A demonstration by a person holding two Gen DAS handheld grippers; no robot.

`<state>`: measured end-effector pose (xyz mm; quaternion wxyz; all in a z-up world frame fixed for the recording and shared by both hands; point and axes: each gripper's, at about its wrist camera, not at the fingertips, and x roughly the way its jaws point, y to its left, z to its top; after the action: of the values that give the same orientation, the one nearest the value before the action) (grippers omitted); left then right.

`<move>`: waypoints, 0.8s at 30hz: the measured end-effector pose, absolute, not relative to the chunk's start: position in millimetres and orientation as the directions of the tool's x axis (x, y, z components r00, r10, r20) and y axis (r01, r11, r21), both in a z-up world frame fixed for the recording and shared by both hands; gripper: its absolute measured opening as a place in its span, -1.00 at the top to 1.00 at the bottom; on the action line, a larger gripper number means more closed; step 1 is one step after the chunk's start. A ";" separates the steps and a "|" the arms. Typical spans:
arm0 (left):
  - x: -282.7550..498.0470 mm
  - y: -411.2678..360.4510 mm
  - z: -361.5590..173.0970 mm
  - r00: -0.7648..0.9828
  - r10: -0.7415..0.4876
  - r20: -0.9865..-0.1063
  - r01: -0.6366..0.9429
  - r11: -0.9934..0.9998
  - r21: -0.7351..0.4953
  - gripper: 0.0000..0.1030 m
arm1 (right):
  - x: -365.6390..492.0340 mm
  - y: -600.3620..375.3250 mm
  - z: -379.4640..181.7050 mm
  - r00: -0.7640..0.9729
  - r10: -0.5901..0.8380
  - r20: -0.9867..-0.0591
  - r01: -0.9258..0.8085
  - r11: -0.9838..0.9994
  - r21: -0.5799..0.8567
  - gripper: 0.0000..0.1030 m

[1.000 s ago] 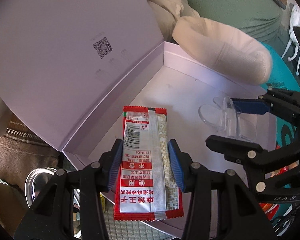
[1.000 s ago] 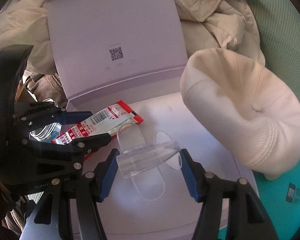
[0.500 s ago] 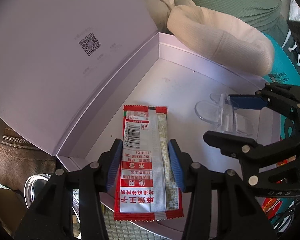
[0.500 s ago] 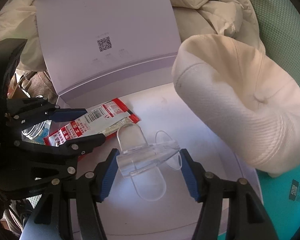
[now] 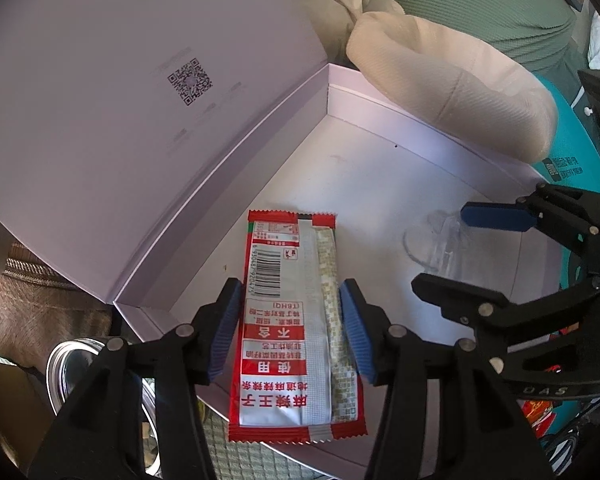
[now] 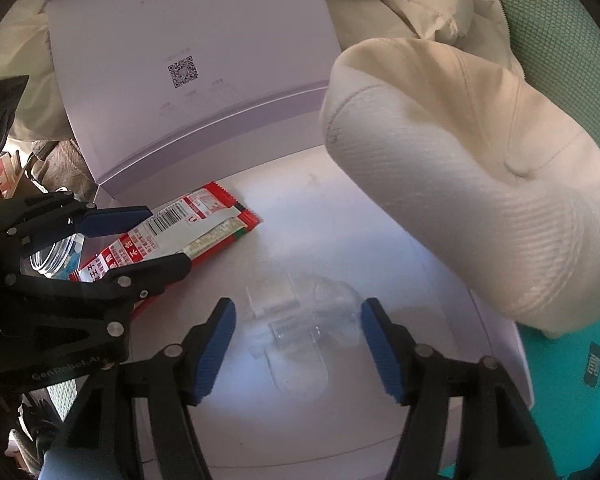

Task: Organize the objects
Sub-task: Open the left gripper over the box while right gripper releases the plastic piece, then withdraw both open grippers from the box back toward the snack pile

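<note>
Lilac cardboard box [image 5: 400,184]: lying open, lid raised.
Left gripper [image 5: 290,328]: jaws just opening, releasing red-and-white snack sachet [image 5: 292,320].
Right gripper [image 6: 296,344]: jaws just opening around clear plastic clip [image 6: 296,328], not pressing it.

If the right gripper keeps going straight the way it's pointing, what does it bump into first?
Probably the clear plastic clip lying between the right gripper's open jaws on the pale lilac box floor, though depth is unclear.

We see a pale lilac box [image 5: 380,184] whose lid [image 5: 100,100] bears a black QR code, a red-and-silver snack packet [image 5: 288,332] with a barcode, a clear clip [image 6: 296,320], and at two o'clock a ribbed cream cap [image 6: 460,184] over green mesh fabric [image 6: 560,32].
</note>
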<state>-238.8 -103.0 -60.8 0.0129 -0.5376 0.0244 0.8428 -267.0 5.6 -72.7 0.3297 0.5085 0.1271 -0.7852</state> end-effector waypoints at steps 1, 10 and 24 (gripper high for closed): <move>-238.3 -102.1 -60.2 -0.422 -0.007 -0.906 -0.047 -0.998 0.030 0.01 | -266.4 6.1 -72.2 -0.268 -0.385 -0.883 0.647 -0.751 0.131 -0.36; -236.0 -89.9 -45.5 -0.438 -0.056 -0.897 -0.031 -0.997 0.077 -0.17 | -254.2 14.8 -60.7 -0.297 -0.385 -0.874 0.651 -0.751 0.110 -0.36; -185.3 -105.9 5.3 -0.518 -0.057 -0.853 0.013 -0.998 0.058 -0.18 | -218.5 10.8 -18.1 -0.384 -0.414 -0.825 0.651 -0.755 0.076 -0.36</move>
<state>-185.3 -105.9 5.3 -0.0201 -0.4905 0.0220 0.8709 -218.5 10.8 -18.1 0.3242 0.4503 0.1318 -0.8214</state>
